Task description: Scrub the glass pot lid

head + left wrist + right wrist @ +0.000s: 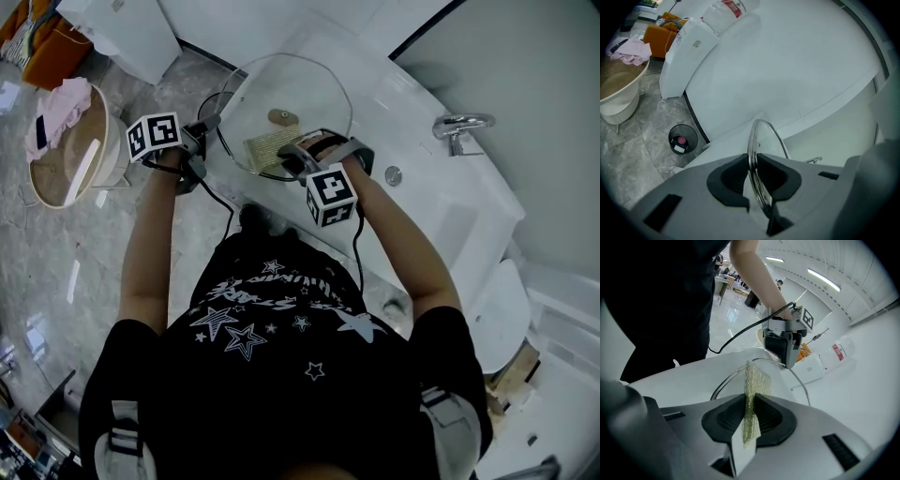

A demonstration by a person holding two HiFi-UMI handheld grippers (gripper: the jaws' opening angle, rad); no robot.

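Nearest to the right tool (751, 416), a yellow-green scouring pad (754, 380) is gripped edge-on between the 2 closed jaws. Most of the pad is left sticking out past the jaw tips, probably so that the mesh, not the plastic, meets the glass. Just beyond those tips the pad is laid against the glass pot lid (740, 376).

At the left tool (753, 177), the lid's metal rim is clamped between the 2 dark pads, with the glass running straight ahead from the jaws. This rim hold appears chosen to steady the lid while keeping its face free for the pad. The 2 tools are set at opposite sides of the lid, so the push of 1 can be braced by the other.

From the head view, the lid's knob (281, 117) is seen just past the right tool. The lid is held over the white tub (441, 206), presumably so that drips fall there. A tap (459, 127) stands well to the right of the right tool. Farther off, to the left of the left tool, a small waste bin (683, 139) and a round basket (66, 164) sit on the floor.
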